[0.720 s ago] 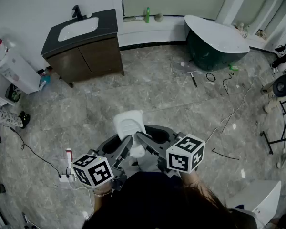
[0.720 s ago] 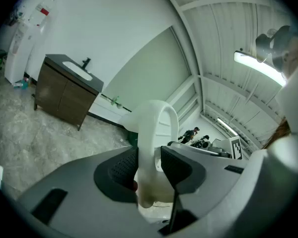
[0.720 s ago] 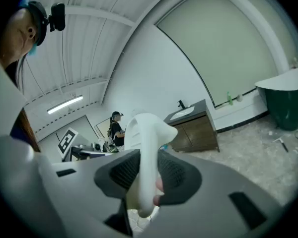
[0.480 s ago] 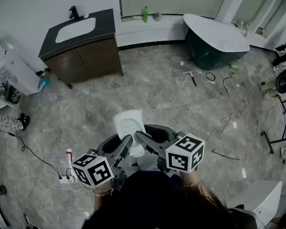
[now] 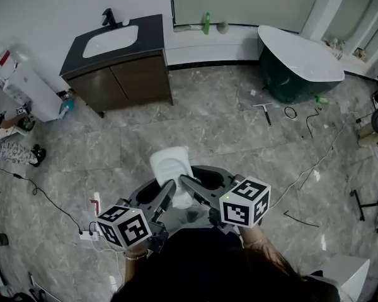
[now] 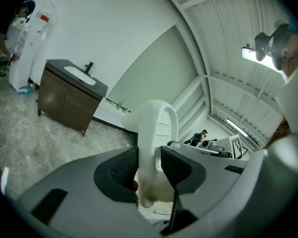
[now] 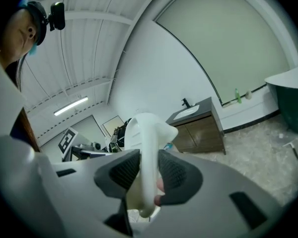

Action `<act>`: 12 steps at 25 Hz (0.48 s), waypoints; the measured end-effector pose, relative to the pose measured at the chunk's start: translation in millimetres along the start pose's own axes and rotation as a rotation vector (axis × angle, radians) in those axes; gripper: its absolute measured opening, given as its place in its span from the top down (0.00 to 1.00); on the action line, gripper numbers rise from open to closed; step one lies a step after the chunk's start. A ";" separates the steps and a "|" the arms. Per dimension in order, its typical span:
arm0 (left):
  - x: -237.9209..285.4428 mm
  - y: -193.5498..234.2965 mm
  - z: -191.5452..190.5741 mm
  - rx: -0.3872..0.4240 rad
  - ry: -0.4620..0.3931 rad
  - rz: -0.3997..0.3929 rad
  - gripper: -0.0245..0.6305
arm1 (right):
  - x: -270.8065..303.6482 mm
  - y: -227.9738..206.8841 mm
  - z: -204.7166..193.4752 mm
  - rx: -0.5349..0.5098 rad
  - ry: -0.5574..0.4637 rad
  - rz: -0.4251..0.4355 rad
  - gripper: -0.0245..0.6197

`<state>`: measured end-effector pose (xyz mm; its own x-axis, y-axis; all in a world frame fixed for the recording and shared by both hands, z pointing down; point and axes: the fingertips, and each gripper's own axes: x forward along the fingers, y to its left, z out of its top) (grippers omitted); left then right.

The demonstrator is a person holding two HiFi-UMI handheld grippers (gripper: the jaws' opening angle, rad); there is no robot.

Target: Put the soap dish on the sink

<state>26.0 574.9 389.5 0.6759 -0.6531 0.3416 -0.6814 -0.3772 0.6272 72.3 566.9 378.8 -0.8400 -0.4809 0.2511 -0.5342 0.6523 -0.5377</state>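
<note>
**One soap dish, held by two grippers, far from the sink**

There is 1 white soap dish [image 5: 170, 165], and it is in the air in front of the person, above the grey marble floor [image 5: 208, 124]. It is not on the sink yet. Both grippers hold it at the same time. The left gripper [image 6: 148, 165] has its jaws closed on the dish's lower edge, with 1 dark pad on each side. The right gripper [image 7: 148, 170] grips the same dish in the same way, coming from the other side. The dish stands upright between them, approx. vertical.

Further away, at the wall, there is 1 white sink [image 5: 111, 41]. It is set in the dark surface of 1 brown cabinet [image 5: 132, 80] that has 2 doors. There is 1 black tap [image 5: 108, 17] behind the basin. To the right of it I count 1 green bottle [image 5: 206, 22] on the ledge and 1 bathtub [image 5: 299, 52], dark outside and white inside.
</note>
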 end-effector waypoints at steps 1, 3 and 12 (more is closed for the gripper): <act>6.3 3.0 6.1 -0.011 0.003 0.010 0.76 | 4.3 -6.5 5.8 0.006 0.011 0.005 0.78; 18.4 11.9 19.5 -0.032 0.012 0.025 0.76 | 16.0 -19.5 17.2 0.022 0.033 0.010 0.78; 80.4 84.2 93.3 -0.075 0.047 0.036 0.76 | 99.7 -88.5 70.9 0.069 0.074 -0.011 0.78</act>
<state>-3.2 429.4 404.5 0.6648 -0.6333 0.3963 -0.6838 -0.3023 0.6641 42.6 419.8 394.4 -0.8401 -0.4414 0.3152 -0.5379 0.6040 -0.5881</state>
